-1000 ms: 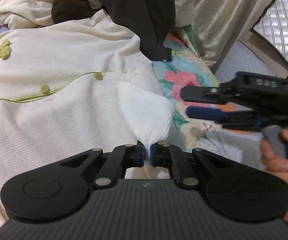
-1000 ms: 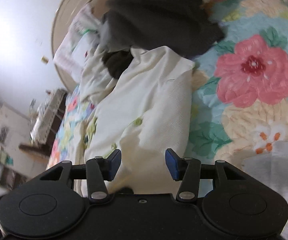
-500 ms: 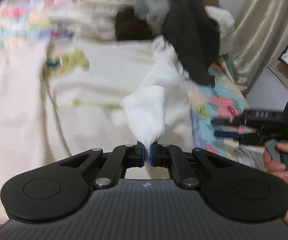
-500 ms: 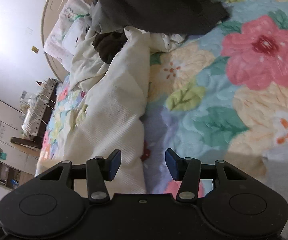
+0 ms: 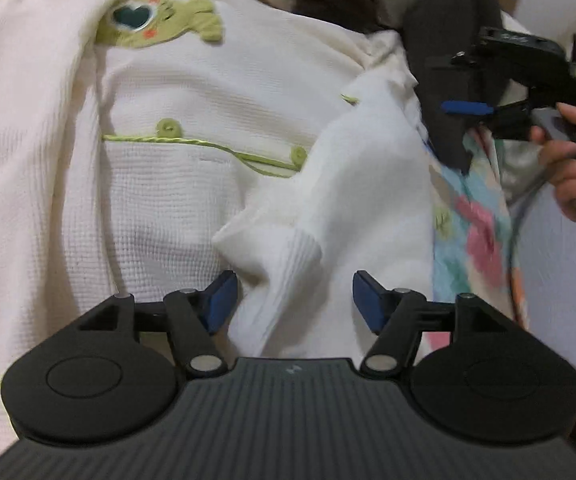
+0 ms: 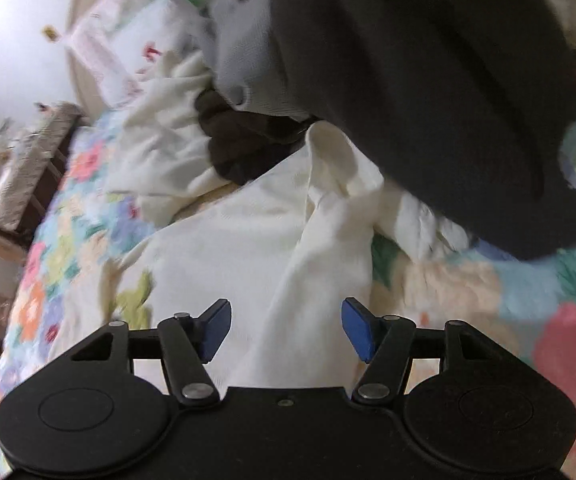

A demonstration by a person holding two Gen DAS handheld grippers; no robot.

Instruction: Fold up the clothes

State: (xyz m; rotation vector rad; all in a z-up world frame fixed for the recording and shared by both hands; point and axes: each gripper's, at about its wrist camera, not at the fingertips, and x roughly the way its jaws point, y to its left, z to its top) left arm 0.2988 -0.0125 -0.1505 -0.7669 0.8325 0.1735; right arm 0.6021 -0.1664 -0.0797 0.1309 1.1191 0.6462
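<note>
Under our grippers: floral quilt (image 6: pixel 448 292) bears cream garment (image 5: pixel 192 200).
Left gripper (image 5: pixel 294 300): just opening, sleeve cuff (image 5: pixel 288 256) loose between.
Right gripper (image 6: pixel 286 330): opening wider, empty.

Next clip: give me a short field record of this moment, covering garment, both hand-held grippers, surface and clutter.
garment: cream top with green buttons, spread flat
sleeve: white cuff folded over the top, between the open pads
left hand-held gripper: jaws just opened, cuff released
right hand-held gripper: open, holds nothing
surface: floral quilt
clutter: dark clothes heaped beyond
</note>
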